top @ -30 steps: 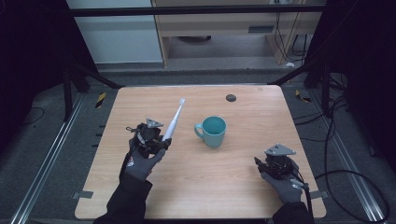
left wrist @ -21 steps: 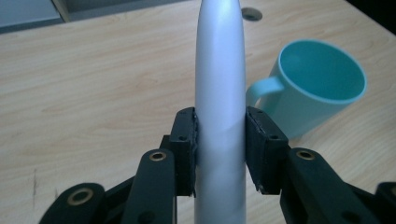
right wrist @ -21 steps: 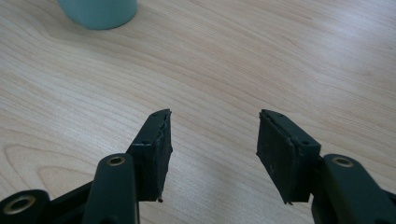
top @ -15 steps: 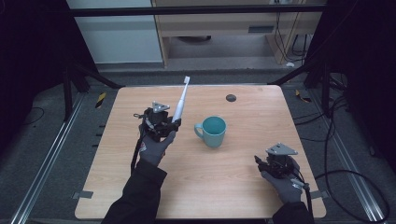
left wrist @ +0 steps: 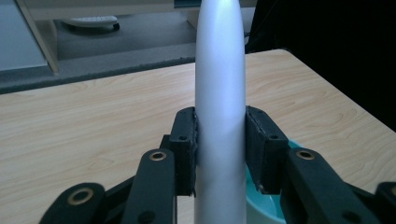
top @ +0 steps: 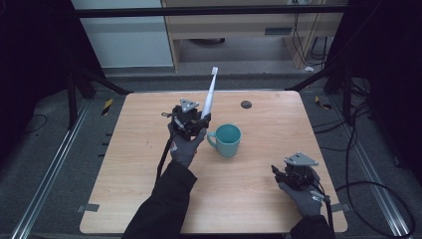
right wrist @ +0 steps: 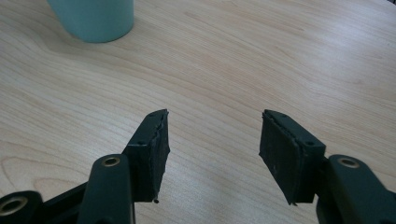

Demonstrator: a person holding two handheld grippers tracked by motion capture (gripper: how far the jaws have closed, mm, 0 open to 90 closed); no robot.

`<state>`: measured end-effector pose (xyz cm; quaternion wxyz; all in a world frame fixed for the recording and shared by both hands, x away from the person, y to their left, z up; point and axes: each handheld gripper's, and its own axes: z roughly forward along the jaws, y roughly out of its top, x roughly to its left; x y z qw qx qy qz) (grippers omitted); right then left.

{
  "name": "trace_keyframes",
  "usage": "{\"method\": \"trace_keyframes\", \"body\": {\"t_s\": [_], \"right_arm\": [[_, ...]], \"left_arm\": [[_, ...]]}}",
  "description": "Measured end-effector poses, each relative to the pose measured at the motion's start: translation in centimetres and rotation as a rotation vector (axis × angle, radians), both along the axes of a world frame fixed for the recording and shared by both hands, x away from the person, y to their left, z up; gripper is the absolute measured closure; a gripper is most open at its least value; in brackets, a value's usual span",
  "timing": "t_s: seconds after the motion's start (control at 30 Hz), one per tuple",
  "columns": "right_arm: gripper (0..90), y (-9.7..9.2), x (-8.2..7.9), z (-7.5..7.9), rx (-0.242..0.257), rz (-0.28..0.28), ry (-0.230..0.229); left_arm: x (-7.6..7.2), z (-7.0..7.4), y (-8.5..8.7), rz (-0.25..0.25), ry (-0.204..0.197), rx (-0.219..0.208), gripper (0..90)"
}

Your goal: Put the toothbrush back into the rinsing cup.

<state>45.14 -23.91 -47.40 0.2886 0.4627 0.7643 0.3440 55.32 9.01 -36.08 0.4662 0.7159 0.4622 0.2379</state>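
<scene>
No brand, label or writing can be read on anything here. A light wooden table [top: 149, 199] is seen from above, with dark floor and cables around it. Left of centre, the person's gloved left hand [top: 185, 148] holds the left gripper [top: 200, 120] above the tabletop, its pads clamped on the lower body of a white electric toothbrush [top: 209, 94]. The toothbrush tilts up and away from the person, its brush head beyond the far table edge in the high view. In the left gripper view the smooth white handle [left wrist: 220, 116] rises between the two black pads [left wrist: 184, 140], both pressed against it. Compared with a second ago, this hand and the toothbrush have moved farther from the person and a little to the right, closer to the mug. Just right of the gripper stands a teal mug [top: 227, 140], upright, handle towards the gripper. A small dark round object [top: 246, 104] lies near the far edge. At the near right, the right gripper [top: 282, 175] rests low over bare wood, in the same place as before; its jaws have just been opening and stand apart with nothing between them, pads [right wrist: 156, 149] clear in the right gripper view.
</scene>
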Motion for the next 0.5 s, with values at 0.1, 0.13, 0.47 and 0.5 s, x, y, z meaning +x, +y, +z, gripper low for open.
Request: {"method": "trace_keyframes", "body": {"t_s": [0.1, 0.13, 0.47, 0.5], "right_arm": [[42.3, 0.0, 0.0, 0.0, 0.003, 0.000, 0.002], [42.3, 0.0, 0.0, 0.0, 0.003, 0.000, 0.001], [42.0, 0.0, 0.1, -0.1, 0.002, 0.001, -0.002], [42.0, 0.0, 0.1, -0.1, 0.003, 0.000, -0.003]], "left_arm": [[0.2, 0.1, -1.0, -0.006, -0.021, -0.005, 65.6], [0.2, 0.2, -1.4, -0.007, -0.027, -0.006, 65.6], [0.9, -0.1, -3.7, -0.026, -0.047, -0.044, 65.6], [1.0, -0.2, -3.9, -0.029, -0.047, -0.046, 65.6]]}}
